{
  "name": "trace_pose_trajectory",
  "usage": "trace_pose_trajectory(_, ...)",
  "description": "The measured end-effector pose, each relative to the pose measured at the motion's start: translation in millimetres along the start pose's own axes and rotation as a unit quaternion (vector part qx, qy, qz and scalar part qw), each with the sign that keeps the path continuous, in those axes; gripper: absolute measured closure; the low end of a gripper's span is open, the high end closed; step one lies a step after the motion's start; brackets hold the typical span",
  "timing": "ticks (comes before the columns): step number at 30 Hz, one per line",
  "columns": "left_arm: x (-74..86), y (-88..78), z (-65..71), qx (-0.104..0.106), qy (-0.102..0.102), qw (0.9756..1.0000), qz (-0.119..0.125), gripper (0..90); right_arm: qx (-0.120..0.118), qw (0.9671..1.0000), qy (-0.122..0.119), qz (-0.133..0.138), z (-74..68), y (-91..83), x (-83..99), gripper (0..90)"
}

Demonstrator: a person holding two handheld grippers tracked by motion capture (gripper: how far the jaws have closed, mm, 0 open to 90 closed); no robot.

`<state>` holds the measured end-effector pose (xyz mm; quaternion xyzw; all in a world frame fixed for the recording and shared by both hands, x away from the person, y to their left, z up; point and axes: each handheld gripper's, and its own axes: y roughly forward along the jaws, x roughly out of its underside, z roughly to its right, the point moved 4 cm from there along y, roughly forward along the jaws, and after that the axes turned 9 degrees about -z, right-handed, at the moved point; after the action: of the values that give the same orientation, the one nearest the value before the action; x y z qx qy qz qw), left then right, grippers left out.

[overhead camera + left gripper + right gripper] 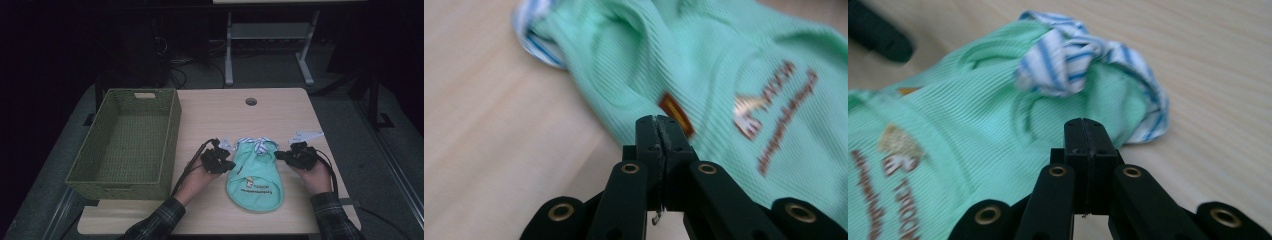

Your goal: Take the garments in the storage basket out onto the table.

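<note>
A small mint-green garment (255,175) with a brown print and blue-and-white striped trim lies flat on the wooden table (225,110). My left gripper (231,164) rests at the garment's left edge, its jaws pressed together. In the left gripper view the shut tips (658,122) sit at the edge of the green cloth (724,65), with no cloth visible between them. My right gripper (276,155) is at the garment's right edge near the striped trim. Its jaws (1087,125) are also shut and empty, just in front of the green cloth (948,135) and the bunched striped trim (1068,60).
A green woven basket (172,130) stands empty on the left part of the table, close to my left hand. A round cable hole (251,101) is at the table's far edge. A desk frame (270,45) stands on the floor beyond.
</note>
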<state>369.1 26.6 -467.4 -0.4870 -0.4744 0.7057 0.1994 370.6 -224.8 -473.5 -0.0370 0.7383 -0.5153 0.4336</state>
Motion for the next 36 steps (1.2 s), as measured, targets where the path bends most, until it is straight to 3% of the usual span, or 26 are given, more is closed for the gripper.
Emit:
trace_pose_trajectory(10, -38.9, 15.5, -38.4, -0.012, -0.028, 0.9992, 0.027, 88.4, -0.024, 0.9996, -0.015, -0.011, -26.9, -6.5, 14.5, 89.8)
trace_pose_trajectory(16, -53.1, 38.9, -47.2, -0.023, -0.039, 0.9987, 0.022, 88.8, -0.022, 0.9986, -0.030, -0.036, -35.1, 0.0, 18.1, 89.8)
trace_pose_trajectory(20, -51.9, 53.7, -52.7, -0.033, -0.040, 0.9987, -0.001, 89.4, -0.013, 0.9977, -0.034, -0.057, -35.7, 4.5, 24.4, 89.8)
trace_pose_trajectory(22, -51.4, 54.3, -54.6, -0.031, -0.050, 0.9982, 0.010, 89.6, 0.004, 0.9965, -0.042, -0.073, -34.3, 6.0, 30.3, 89.9)
trace_pose_trajectory(24, -51.0, 53.3, -56.0, -0.042, -0.047, 0.9980, 0.005, 89.6, -0.002, 0.9970, -0.035, -0.069, -32.8, 2.7, 34.8, 90.0)
trace_pose_trajectory(31, -45.5, 49.8, -59.6, -0.045, -0.053, 0.9976, 0.005, 89.7, 0.006, 0.9967, -0.030, -0.075, -30.8, -9.7, 49.9, 90.0)
trace_pose_trajectory(36, -42.7, 47.8, -55.6, -0.024, -0.056, 0.9980, 0.017, 88.7, -0.005, 0.9971, -0.027, -0.071, -29.9, -9.5, 49.3, 89.8)
